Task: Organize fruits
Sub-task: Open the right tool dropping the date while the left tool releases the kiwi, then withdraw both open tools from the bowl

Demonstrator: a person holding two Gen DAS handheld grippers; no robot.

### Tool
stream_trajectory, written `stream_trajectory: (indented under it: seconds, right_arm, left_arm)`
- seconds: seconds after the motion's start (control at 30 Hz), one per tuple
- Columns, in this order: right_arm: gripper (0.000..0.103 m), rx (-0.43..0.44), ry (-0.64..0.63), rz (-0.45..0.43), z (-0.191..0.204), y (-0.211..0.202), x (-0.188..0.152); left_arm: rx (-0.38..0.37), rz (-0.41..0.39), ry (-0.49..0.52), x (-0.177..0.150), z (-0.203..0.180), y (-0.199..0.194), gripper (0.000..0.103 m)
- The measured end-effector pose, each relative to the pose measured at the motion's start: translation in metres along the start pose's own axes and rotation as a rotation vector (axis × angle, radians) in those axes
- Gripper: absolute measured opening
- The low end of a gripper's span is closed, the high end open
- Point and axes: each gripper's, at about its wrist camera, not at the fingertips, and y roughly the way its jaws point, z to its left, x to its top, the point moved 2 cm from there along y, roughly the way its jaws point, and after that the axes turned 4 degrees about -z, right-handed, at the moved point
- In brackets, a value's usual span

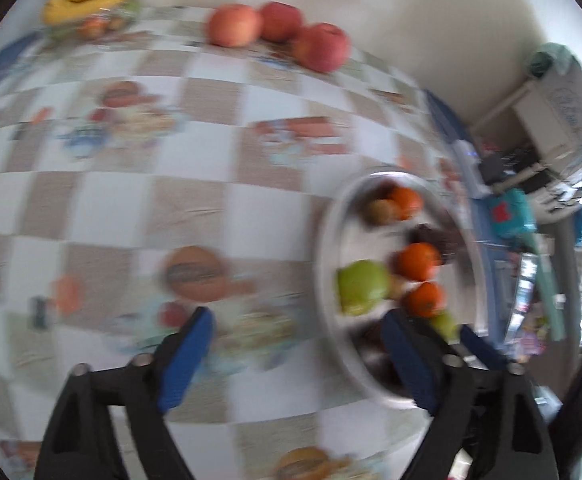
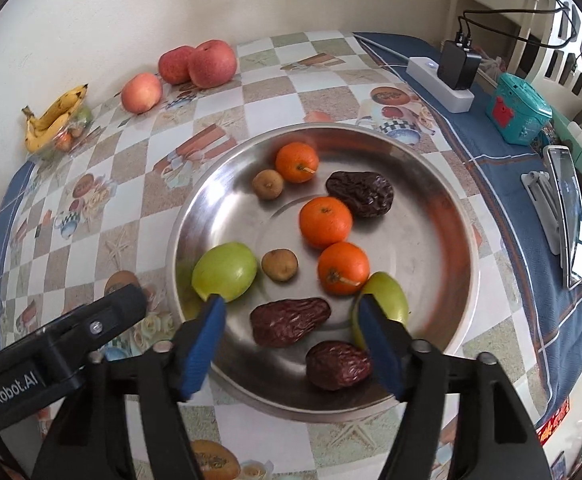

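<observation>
Over a checked, picture-printed tablecloth (image 2: 103,184), our right gripper (image 2: 291,320) hangs with its blue-padded jaws spread wide and empty above the near rim of a broad, shallow stainless-steel dish (image 2: 451,248). Nearest the jaws lie three wrinkled dark-red dried dates (image 2: 289,322) — one between the pads' line of sight, one at the rim, one farther back — flanked by two smooth green oval fruits (image 2: 225,272), the right-hand one partly hidden behind a finger. Beyond them sit three orange mandarins (image 2: 325,222) and two small brown round fruits (image 2: 279,265), all mixed together in the dish.

Our left gripper (image 1: 295,344) is also wide open and holds nothing; its view is smeared with motion, so we judge it to be swinging over the cloth beside the dish. Farther back, near the wall, three red-blushed apples (image 2: 199,64) stand in a loose row and a bunch of yellow bananas (image 2: 53,118) rests on a clear container of small fruit.

Whether sorting is ahead or nearly over, the pictures do not settle. If a date is next, we judge the right jaws should drop straight down astride its narrow waist, clear of the green neighbour, and close gently — the skin looks soft and the steel slick.
</observation>
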Motion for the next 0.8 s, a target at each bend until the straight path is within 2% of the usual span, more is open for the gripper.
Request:
stream_trajectory:
  seconds: [0.03, 0.1, 0.27, 0.37, 0.6, 0.8]
  right_arm:
    - [0.082, -0.004, -0.009, 0.000, 0.002, 0.000, -0.002]
    - [0.092, -0.011, -0.034, -0.007, 0.007, -0.001, -0.006]
    - [0.092, -0.006, -0.045, -0.047, 0.016, -0.011, -0.010]
    - [0.092, 0.005, -0.060, -0.064, 0.023, -0.017, -0.013]
    - [0.092, -0.004, -0.130, -0.085, 0.041, -0.023, -0.018]
    - [0.092, -0.006, -0.119, -0.091, 0.039, -0.021, -0.015]
  left_arm:
    - [0.040, -0.012, -0.003, -0.003, 0.009, -0.004, 0.103]
    - [0.094, -0.035, -0.014, -0.007, 0.025, -0.013, 0.103]
    - [0.218, -0.059, -0.010, -0.020, 0.059, -0.033, 0.103]
    - [0.243, -0.052, 0.009, -0.028, 0.067, -0.041, 0.103]
    - [0.250, -0.038, 0.043, -0.031, 0.071, -0.045, 0.103]
    - [0.323, -0.017, 0.054, -0.028, 0.077, -0.042, 0.103]
